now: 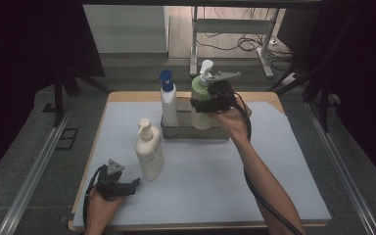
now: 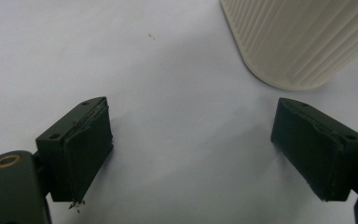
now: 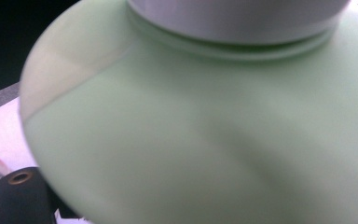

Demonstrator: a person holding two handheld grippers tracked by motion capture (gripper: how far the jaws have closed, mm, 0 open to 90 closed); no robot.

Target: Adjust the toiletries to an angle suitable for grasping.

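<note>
the right gripper (image 1: pixel 206 100) clamps the green pump bottle (image 1: pixel 200 105) at its shoulder, jaws wide around it, in the grey tray (image 1: pixel 196 133) beside the blue-capped spray bottle (image 1: pixel 168 104). no writing on the green bottle is legible. the left gripper (image 1: pixel 127 186) rests open and empty near the cream pump bottle (image 1: pixel 149 151).

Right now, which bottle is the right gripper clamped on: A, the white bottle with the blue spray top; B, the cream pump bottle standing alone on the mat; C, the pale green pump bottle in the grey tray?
C: the right gripper sits against the pale green pump bottle, whose body lies right against the camera in the right gripper view.
</note>
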